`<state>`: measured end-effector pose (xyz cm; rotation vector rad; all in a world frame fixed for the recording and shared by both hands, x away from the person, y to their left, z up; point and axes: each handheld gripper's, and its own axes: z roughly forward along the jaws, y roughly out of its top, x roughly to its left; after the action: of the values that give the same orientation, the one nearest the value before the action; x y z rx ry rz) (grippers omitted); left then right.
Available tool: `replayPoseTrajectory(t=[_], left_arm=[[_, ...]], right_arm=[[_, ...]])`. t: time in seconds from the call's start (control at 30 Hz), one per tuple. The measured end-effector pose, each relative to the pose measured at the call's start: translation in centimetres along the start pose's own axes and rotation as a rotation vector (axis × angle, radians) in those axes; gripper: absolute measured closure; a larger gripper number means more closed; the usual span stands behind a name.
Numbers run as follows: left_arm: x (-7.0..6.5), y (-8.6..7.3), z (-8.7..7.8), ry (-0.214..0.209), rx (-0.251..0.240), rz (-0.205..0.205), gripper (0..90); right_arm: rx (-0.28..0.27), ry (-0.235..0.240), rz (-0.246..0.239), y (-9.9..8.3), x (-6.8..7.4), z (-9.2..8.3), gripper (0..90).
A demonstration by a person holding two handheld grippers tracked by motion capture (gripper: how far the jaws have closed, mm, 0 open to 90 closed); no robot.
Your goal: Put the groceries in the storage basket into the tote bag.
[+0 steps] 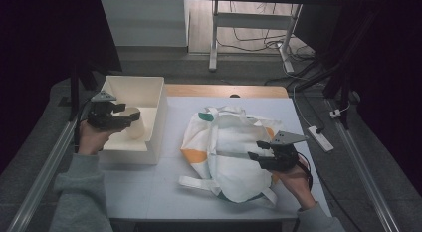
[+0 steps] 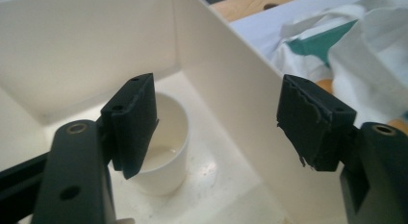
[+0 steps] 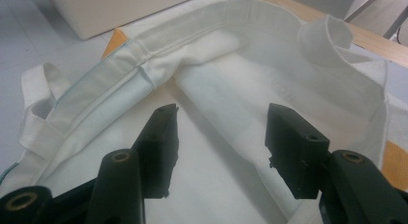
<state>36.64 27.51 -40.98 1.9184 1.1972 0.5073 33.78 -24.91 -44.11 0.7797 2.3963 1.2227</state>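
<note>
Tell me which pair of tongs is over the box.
The left tongs, open above the cup in the white box; the right tongs rest on the bag.

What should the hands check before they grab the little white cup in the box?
1. Left gripper open wide enough: ok, its black jaws stand apart with nothing between them.
2. Small round white cup upright in the white open-top box: ok.
3. Cup lined up between the jaws: not ok, it sits behind the one jaw, off to the side.
4. Cup empty: cannot tell.
5. White cloth bag with orange and green patches open: ok, the right gripper points into its mouth, jaws apart.
</note>
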Motion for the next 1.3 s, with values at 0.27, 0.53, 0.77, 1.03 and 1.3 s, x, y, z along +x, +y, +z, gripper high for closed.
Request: replayPoseTrajectory(t=[0.27,0.53,0.77,1.03,1.3], left_arm=[[1.2,-0.8,1.4,0.062,0.061,-0.029,21.3],[2.0,-1.5,2.8,0.105,0.122,-0.042,12.2],[2.4,-1.7,3.9,0.119,0.149,-0.056,6.4],[3.1,-1.9,5.7,0.122,0.189,-0.070,3.2],[3.4,-1.8,7.3,0.112,0.205,-0.074,4.8]], right_arm=[[0.006,0.001,0.002,-0.1,0.0,0.1,45.5],[0.016,0.006,-0.002,-0.2,0.1,0.4,45.3],[0.026,0.007,-0.002,-0.3,0.1,0.6,45.2],[0.033,0.010,-0.003,-0.3,0.1,0.8,45.2],[0.034,0.010,-0.004,-0.3,0.2,0.9,45.1]])
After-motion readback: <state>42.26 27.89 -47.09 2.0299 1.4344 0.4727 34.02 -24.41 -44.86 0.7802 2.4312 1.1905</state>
